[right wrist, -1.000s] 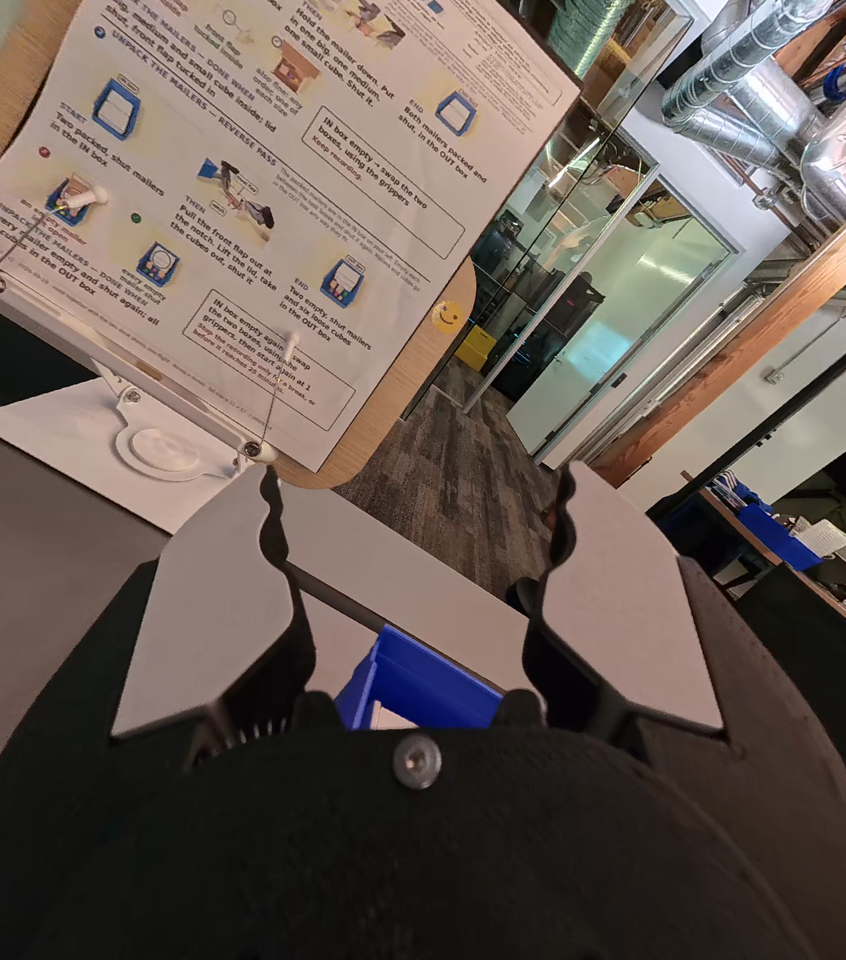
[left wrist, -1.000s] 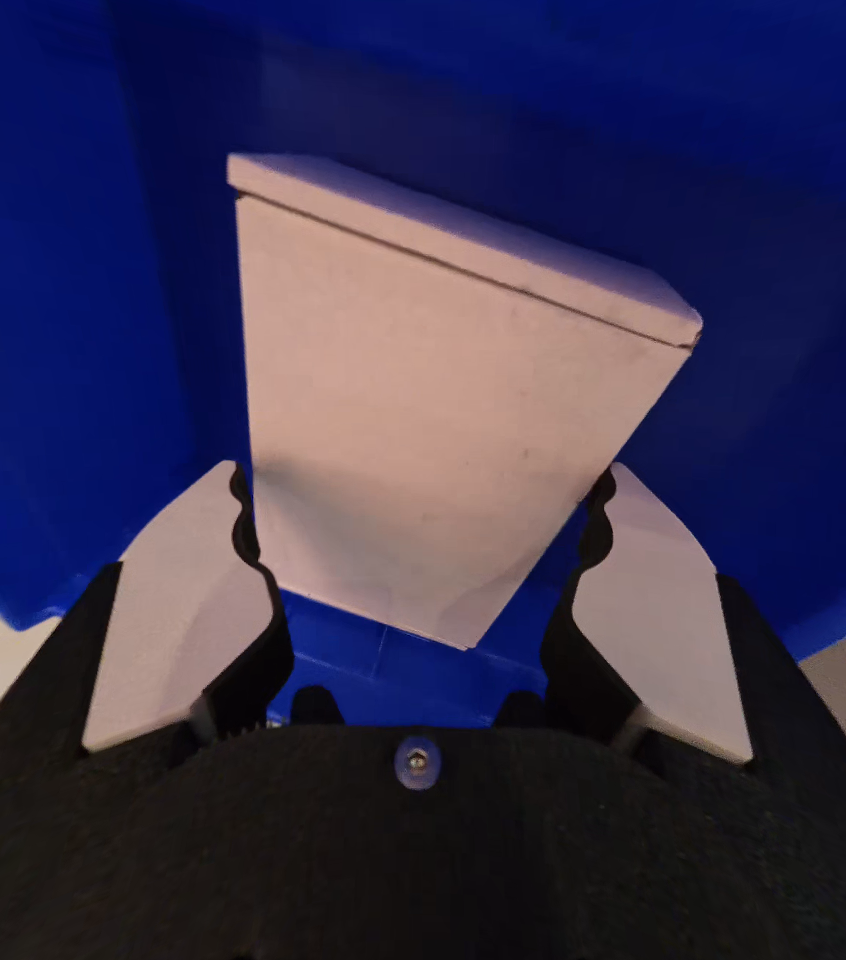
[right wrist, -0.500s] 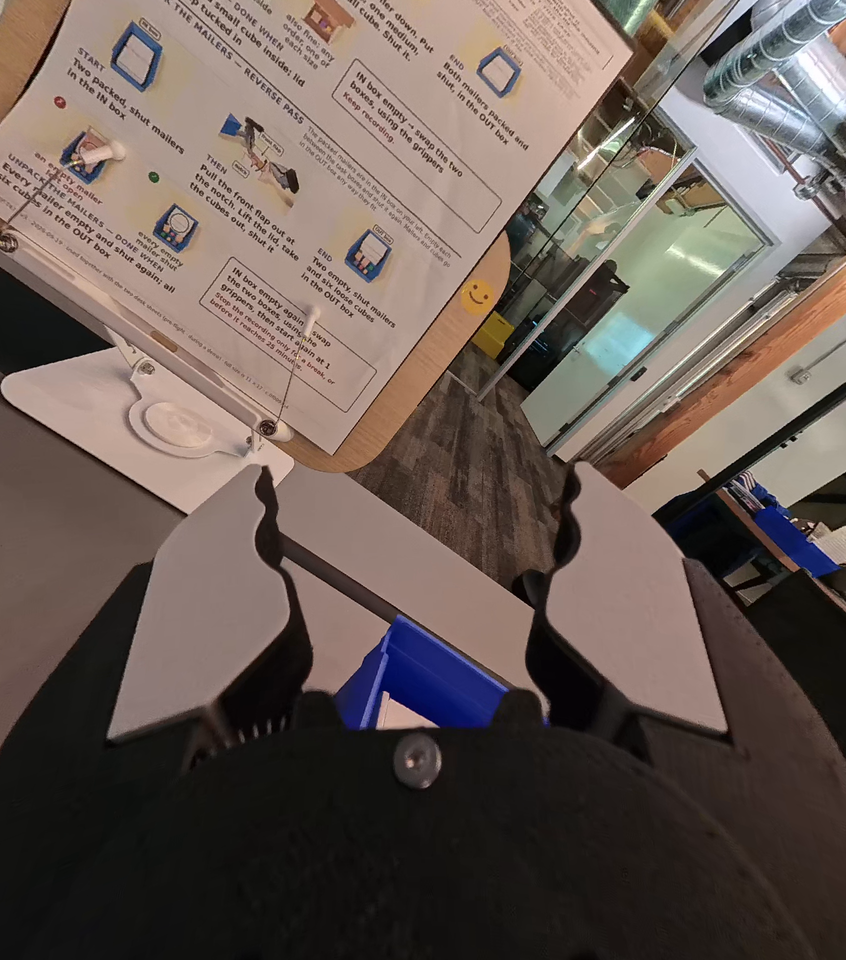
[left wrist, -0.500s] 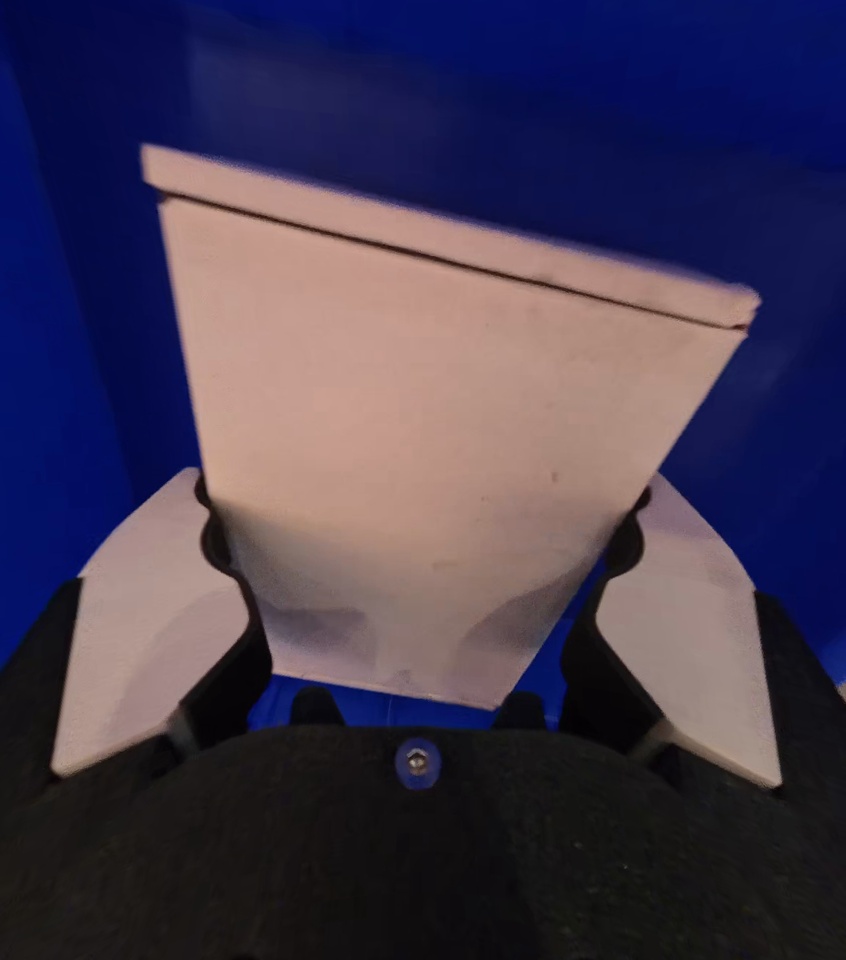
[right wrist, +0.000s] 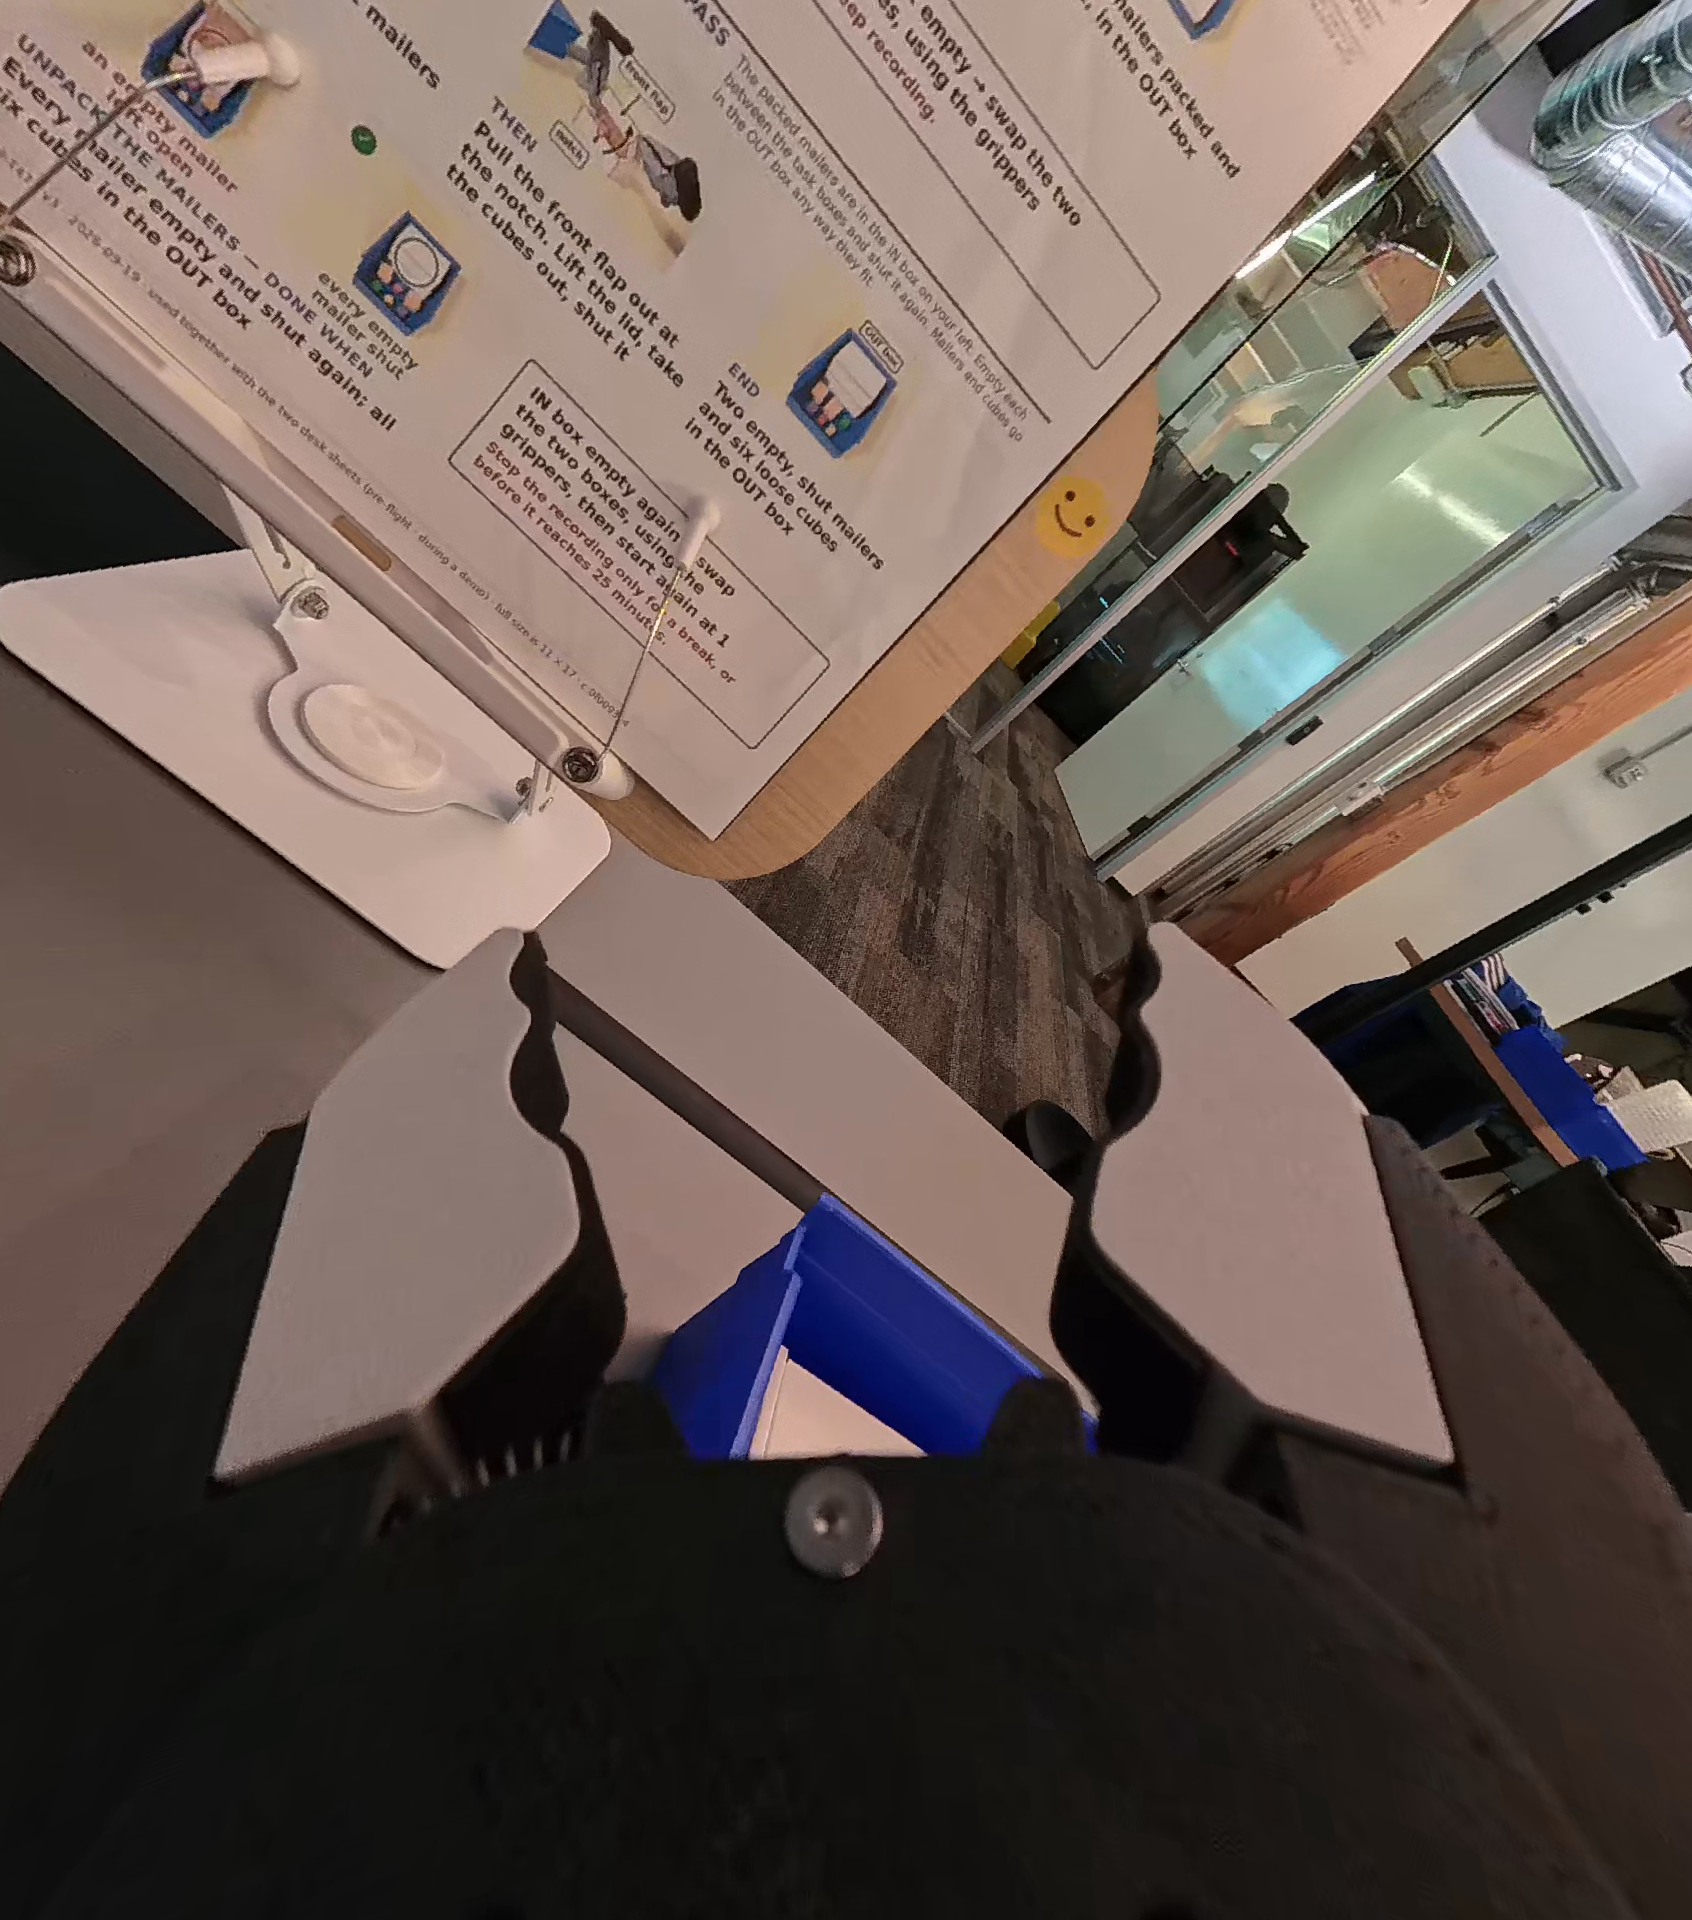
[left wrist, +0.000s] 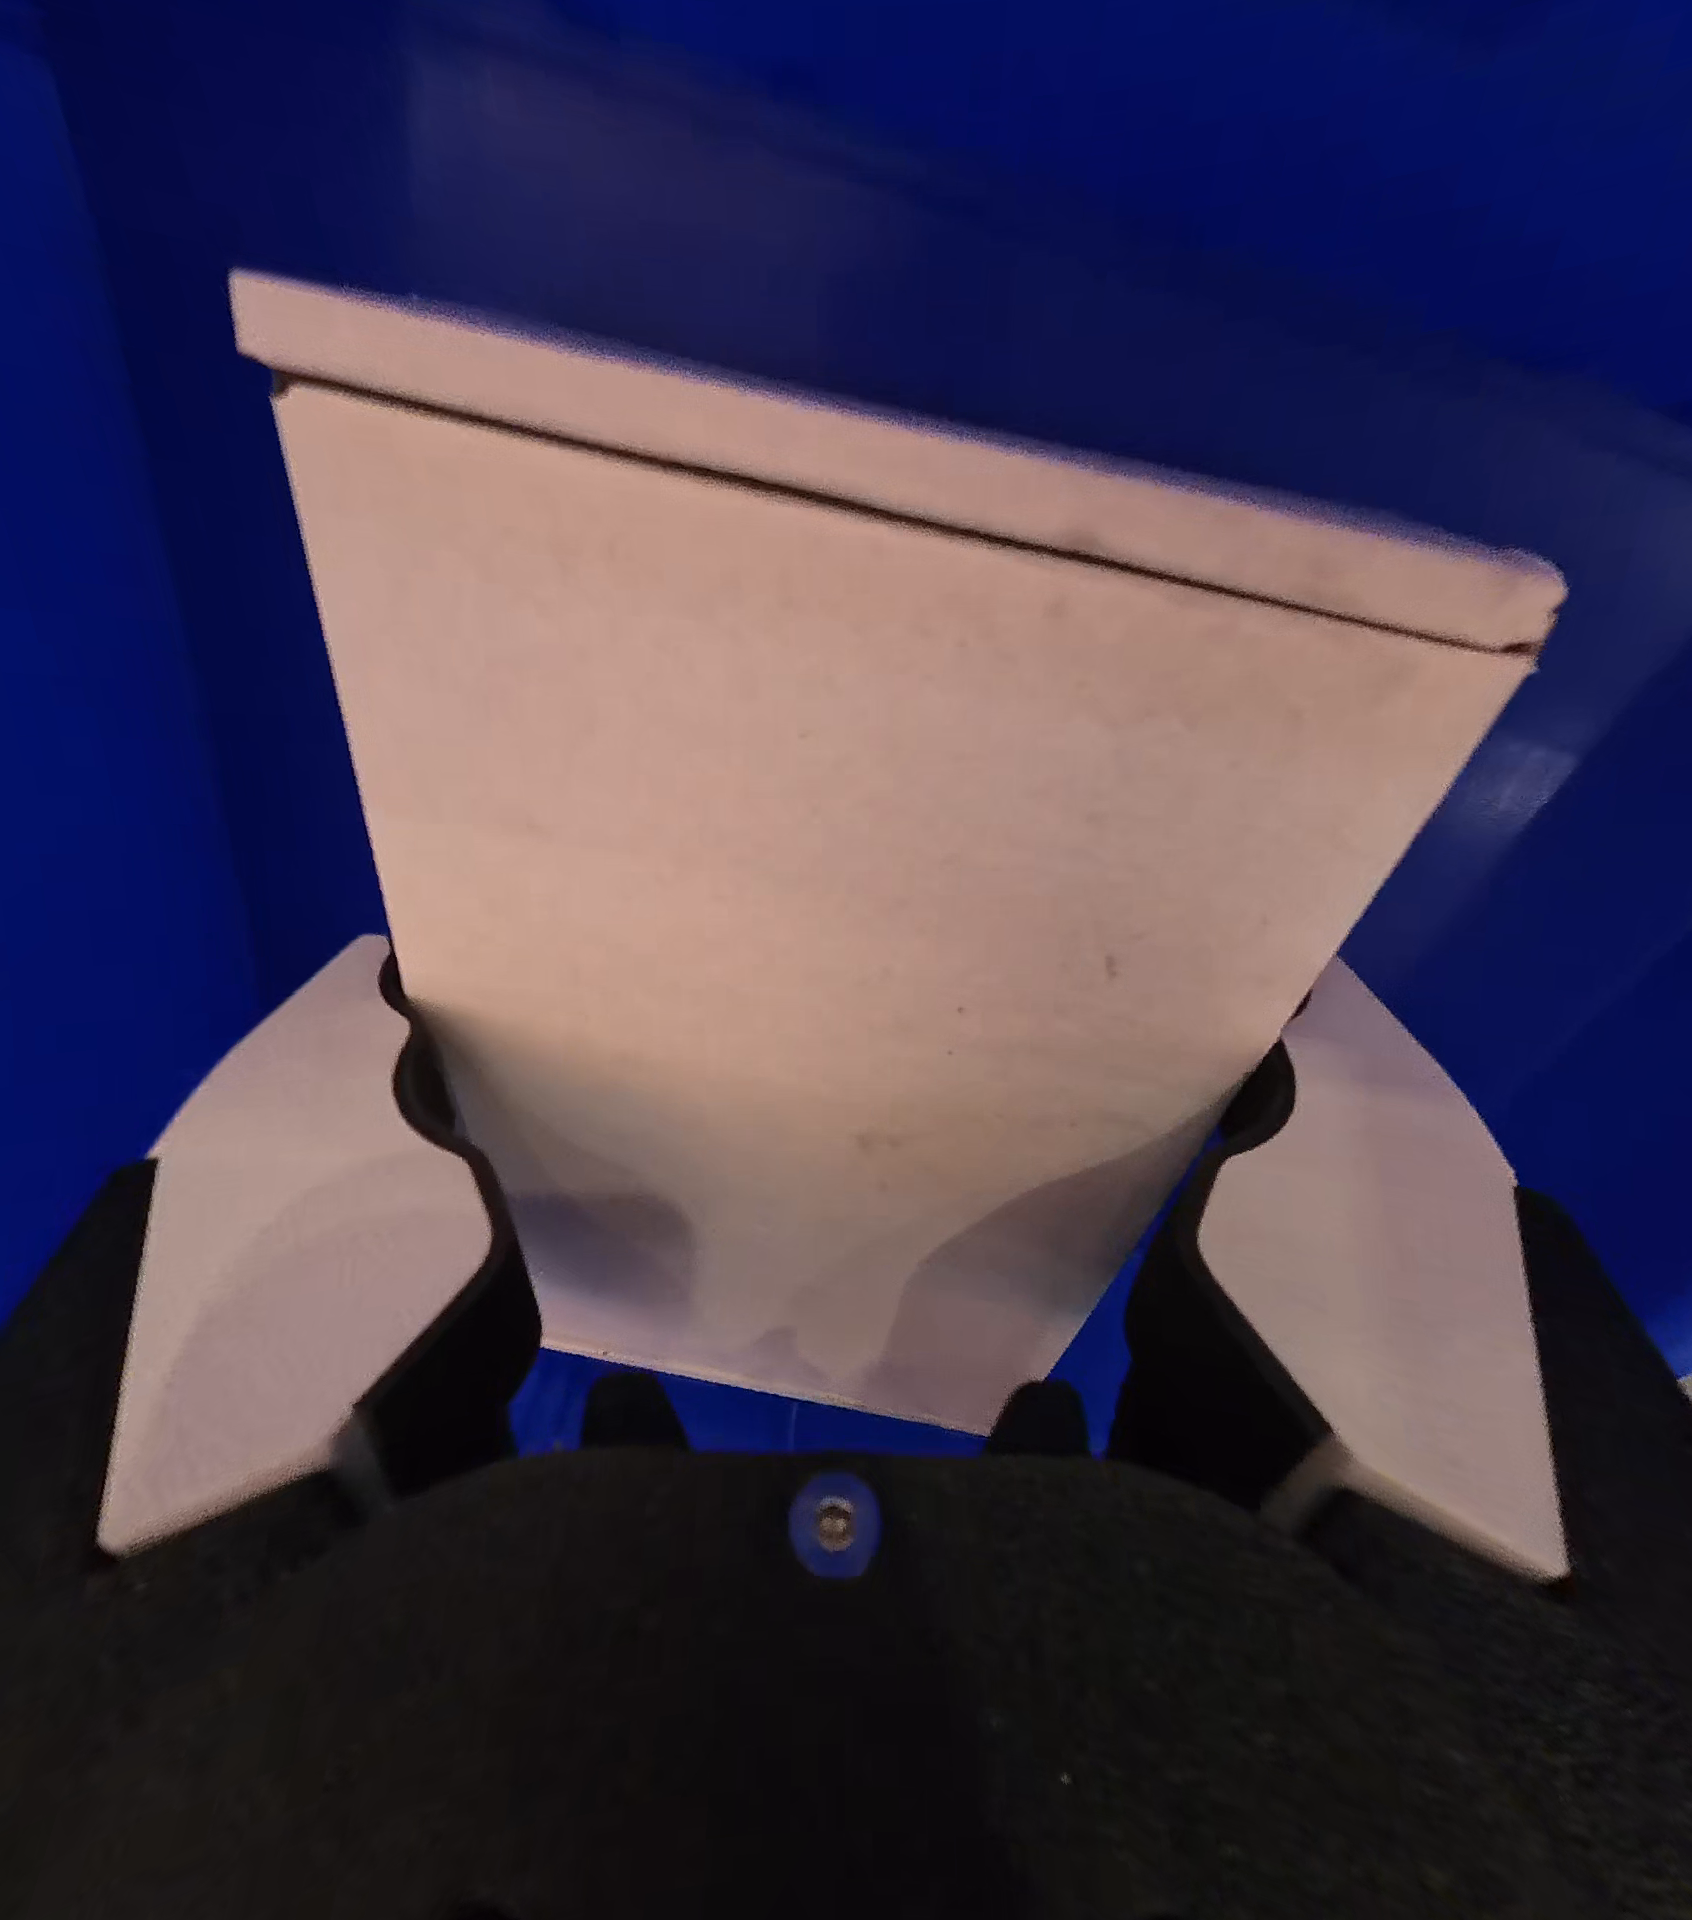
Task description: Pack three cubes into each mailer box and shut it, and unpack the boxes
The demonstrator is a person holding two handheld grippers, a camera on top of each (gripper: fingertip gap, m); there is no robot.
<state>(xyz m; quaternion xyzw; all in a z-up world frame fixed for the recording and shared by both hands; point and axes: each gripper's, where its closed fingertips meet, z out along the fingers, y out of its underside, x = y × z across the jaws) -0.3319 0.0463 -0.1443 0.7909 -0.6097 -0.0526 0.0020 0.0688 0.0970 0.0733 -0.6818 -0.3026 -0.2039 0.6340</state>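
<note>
A shut white mailer box (left wrist: 873,779) stands tilted inside a blue bin (left wrist: 1237,260) and fills the left wrist view. My left gripper (left wrist: 852,956) is open wide, and its fingers (left wrist: 302,1195) straddle the near end of the box, close against both sides. My right gripper (right wrist: 834,940) is open and empty above the grey table (right wrist: 94,987). Below it, between its fingers, I see a corner of a blue bin (right wrist: 852,1299) with a white mailer (right wrist: 821,1413) in it. No cubes are in view.
A printed instruction sheet (right wrist: 613,312) on a wooden board stands on a white stand base (right wrist: 250,727) at the table's far side. Beyond the table edge are carpet floor, glass walls and other desks with blue bins (right wrist: 1548,1081). My right fingertips sit around 45 centimetres from my left ones.
My left gripper has opened wider and moved forward, so its fingers now flank the mailer box. My right gripper has tilted down and nearer to the instruction stand.
</note>
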